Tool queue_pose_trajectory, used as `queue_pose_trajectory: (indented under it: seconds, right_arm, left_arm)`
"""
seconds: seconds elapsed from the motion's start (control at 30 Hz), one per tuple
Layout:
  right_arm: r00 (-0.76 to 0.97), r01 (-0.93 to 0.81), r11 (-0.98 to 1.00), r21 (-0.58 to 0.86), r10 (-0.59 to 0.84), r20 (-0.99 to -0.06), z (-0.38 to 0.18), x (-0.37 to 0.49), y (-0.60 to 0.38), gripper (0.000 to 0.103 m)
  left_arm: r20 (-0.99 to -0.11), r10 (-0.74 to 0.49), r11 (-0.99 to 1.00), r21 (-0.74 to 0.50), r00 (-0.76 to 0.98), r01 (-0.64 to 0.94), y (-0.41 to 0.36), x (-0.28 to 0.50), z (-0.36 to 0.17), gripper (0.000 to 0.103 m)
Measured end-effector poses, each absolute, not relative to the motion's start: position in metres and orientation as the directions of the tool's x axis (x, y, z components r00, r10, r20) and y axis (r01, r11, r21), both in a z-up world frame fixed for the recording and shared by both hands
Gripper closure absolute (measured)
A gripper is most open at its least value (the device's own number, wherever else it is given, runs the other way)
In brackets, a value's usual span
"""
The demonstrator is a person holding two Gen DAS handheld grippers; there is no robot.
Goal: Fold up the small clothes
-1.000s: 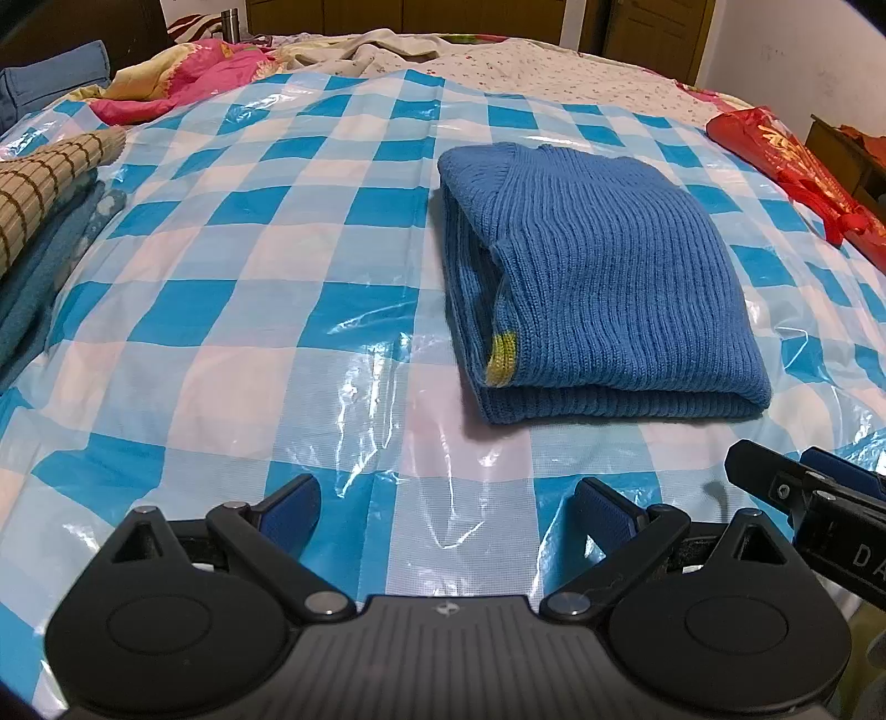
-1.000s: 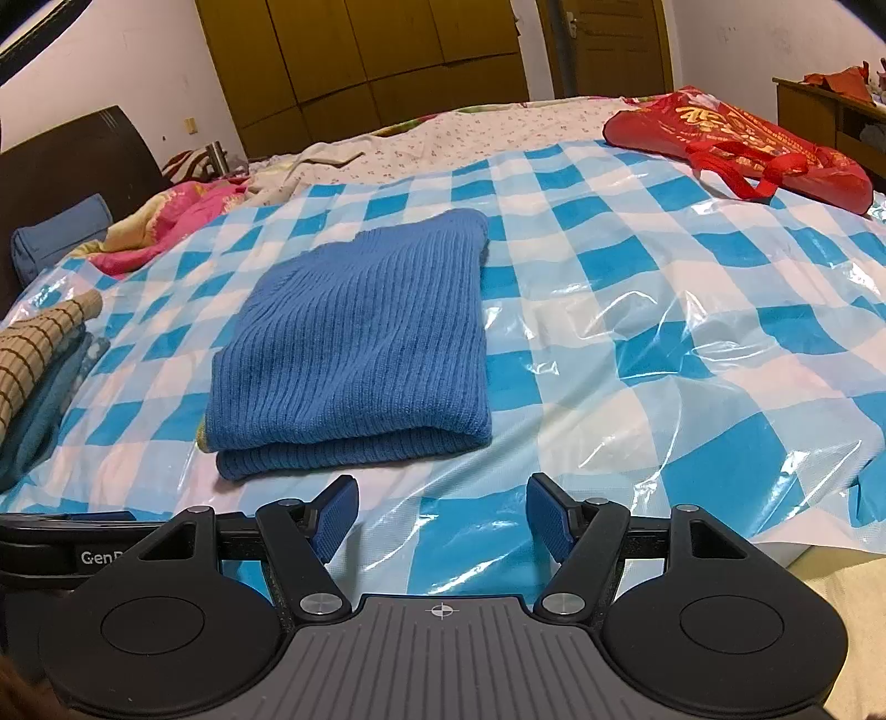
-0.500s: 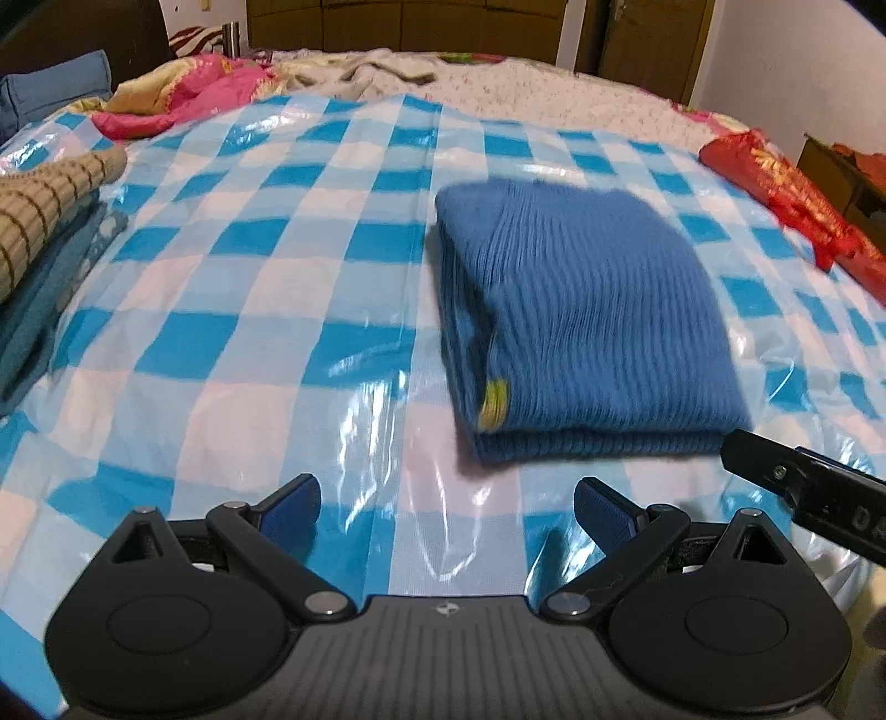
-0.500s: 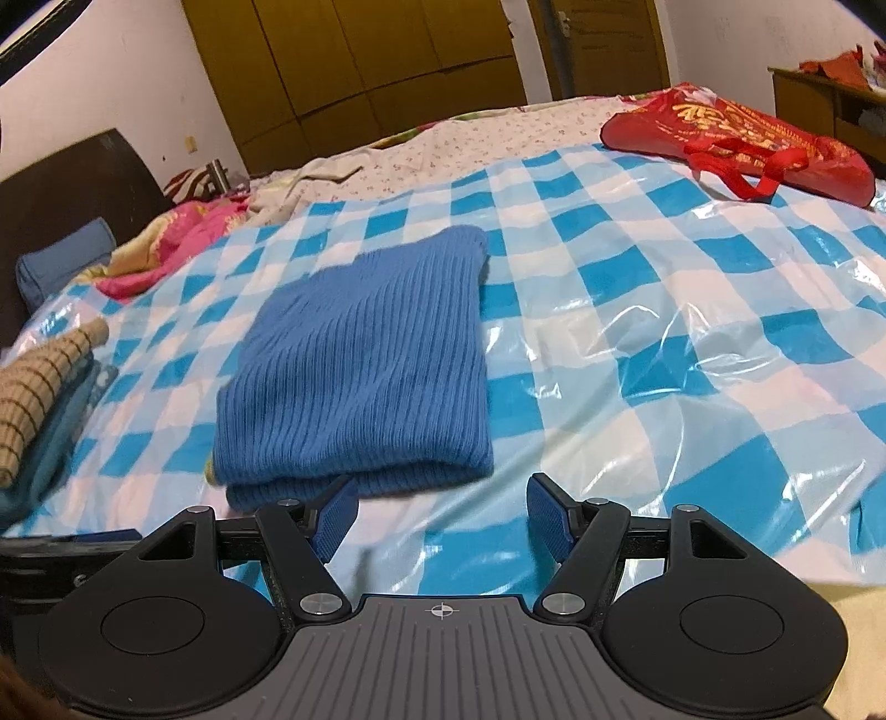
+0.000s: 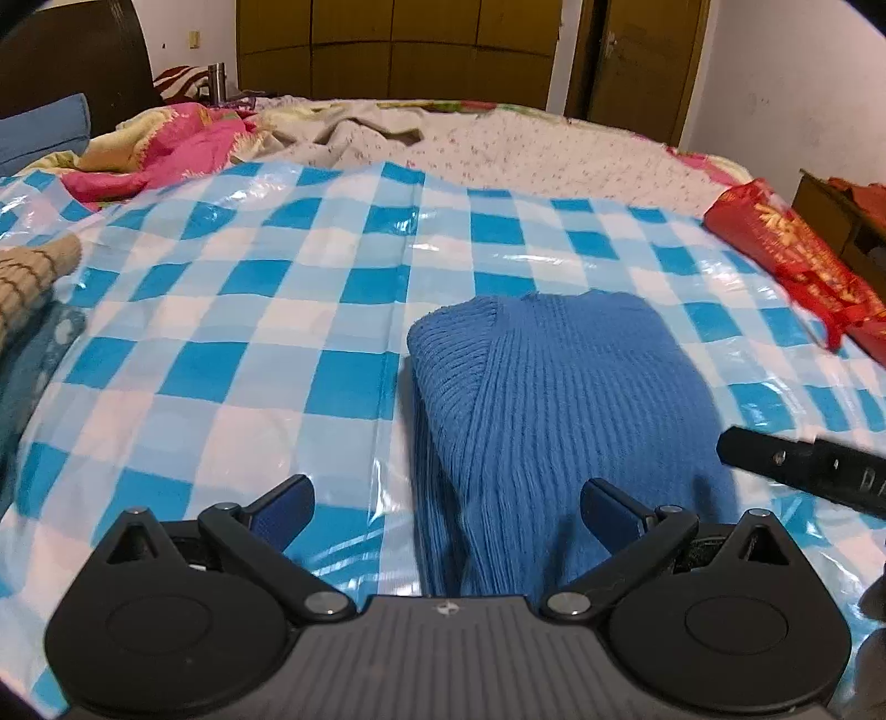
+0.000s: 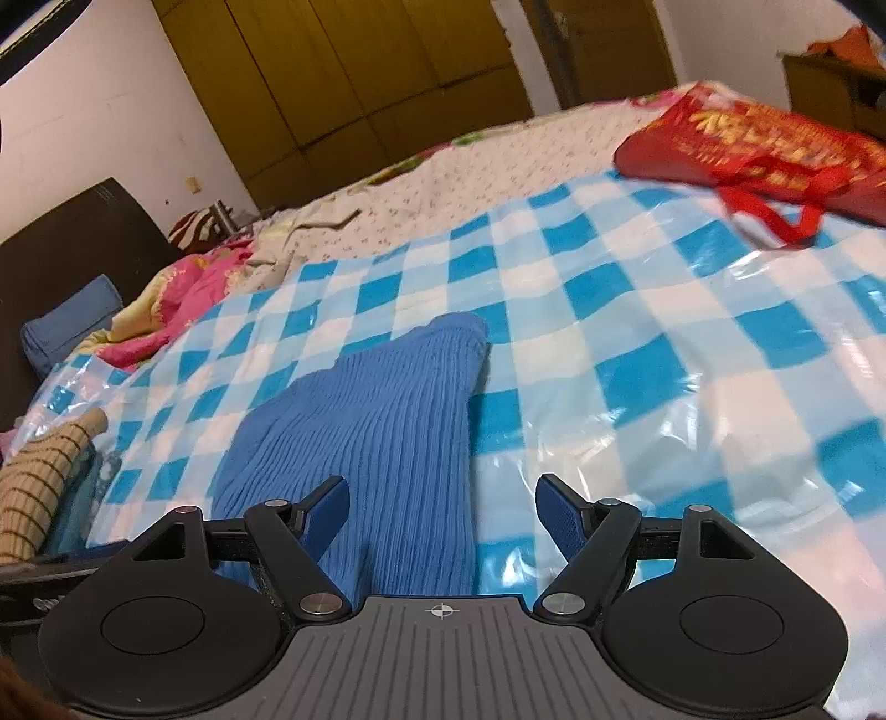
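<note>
A folded blue ribbed sweater (image 5: 559,399) lies on the blue-and-white checked plastic sheet (image 5: 238,354) that covers the bed. My left gripper (image 5: 446,507) hovers open over the sweater's near left edge, its fingers straddling that edge without pressing. In the right wrist view the same sweater (image 6: 382,443) runs under my right gripper (image 6: 443,512), whose jaws are opening wide over the sweater's near right edge; the pads do not press on it. The right gripper's black finger (image 5: 797,465) shows at the right of the left wrist view.
A red bag (image 6: 764,149) lies at the sheet's far right. A stack of folded clothes with a beige striped knit (image 6: 39,487) on top sits at the left. Pink bedding (image 5: 166,149) and a blue pillow (image 5: 39,127) lie at the head; wardrobes (image 5: 398,50) stand behind.
Both grippers have moved forward over the sweater's near edge, so it now reaches between their fingers. The right gripper's jaws have widened a little and its view has tilted.
</note>
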State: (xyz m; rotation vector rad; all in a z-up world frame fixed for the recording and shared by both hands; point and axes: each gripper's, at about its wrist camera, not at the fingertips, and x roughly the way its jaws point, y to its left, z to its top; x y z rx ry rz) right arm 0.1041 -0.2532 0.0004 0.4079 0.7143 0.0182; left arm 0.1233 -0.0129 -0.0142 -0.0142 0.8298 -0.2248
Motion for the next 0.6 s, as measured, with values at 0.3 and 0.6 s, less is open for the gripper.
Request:
queue_pose_trajectory:
  seconds: [0.3, 0.6]
  right_arm:
    - [0.69, 0.091, 0.864, 0.495, 0.304, -0.657, -0.027, 0.151, -0.259, 0.027]
    - [0.661, 0.066, 0.848, 0.525, 0.357, -0.66, -0.035, 0.164, -0.256, 0.027]
  left_arm:
    - [-0.748, -0.224, 0.971, -0.112, 0.625, 0.213, -0.02, 0.146, -0.036, 0.0]
    - [-0.743, -0.25, 0.965, -0.136, 0.62, 0.225, -0.02, 0.15, -0.041, 0.0]
